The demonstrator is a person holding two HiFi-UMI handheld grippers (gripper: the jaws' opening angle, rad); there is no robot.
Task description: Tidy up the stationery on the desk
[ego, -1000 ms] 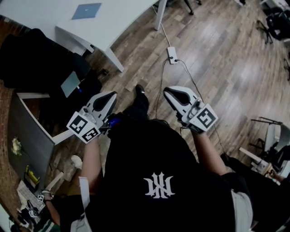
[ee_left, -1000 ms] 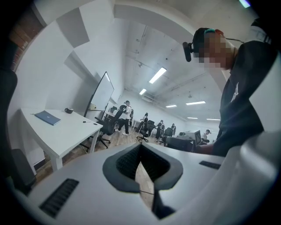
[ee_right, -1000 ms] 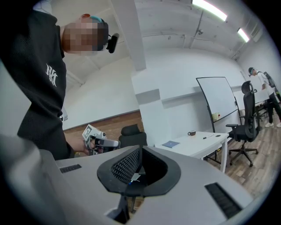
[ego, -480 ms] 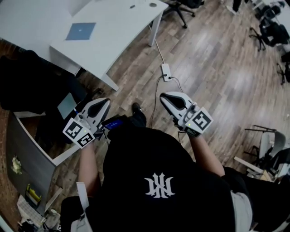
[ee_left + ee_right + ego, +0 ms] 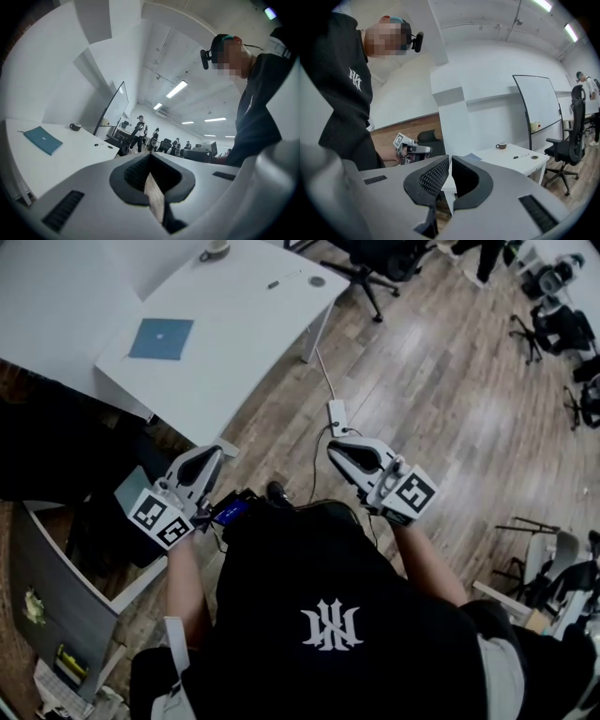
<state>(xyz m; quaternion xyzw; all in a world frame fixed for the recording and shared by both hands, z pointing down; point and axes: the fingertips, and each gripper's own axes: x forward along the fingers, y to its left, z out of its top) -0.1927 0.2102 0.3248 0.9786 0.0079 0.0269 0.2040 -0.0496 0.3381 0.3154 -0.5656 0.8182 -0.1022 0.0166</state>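
Observation:
A white desk [image 5: 234,343] stands ahead at the upper left of the head view. On it lie a blue notebook [image 5: 161,338], a dark pen [image 5: 273,283], a small round object [image 5: 317,280] and a cup [image 5: 216,247]. Both grippers are held level over the wooden floor, short of the desk. My left gripper [image 5: 228,446] is shut with nothing in it, its tip [image 5: 150,154] pointing past the notebook [image 5: 43,139]. My right gripper [image 5: 333,448] is shut and empty too; in its view [image 5: 450,159] the cup [image 5: 501,146] and pen [image 5: 521,155] show on the desk.
A power strip [image 5: 336,413] with a cable lies on the floor just ahead of the right gripper. Office chairs [image 5: 553,324] stand at the far right, one [image 5: 574,136] near the desk's end. A whiteboard [image 5: 536,103] stands behind the desk. Dark furniture [image 5: 56,446] fills the left.
Both grippers have moved forward together toward the desk. More of the desk has come into view, now with the pen and cup. Both stay shut.

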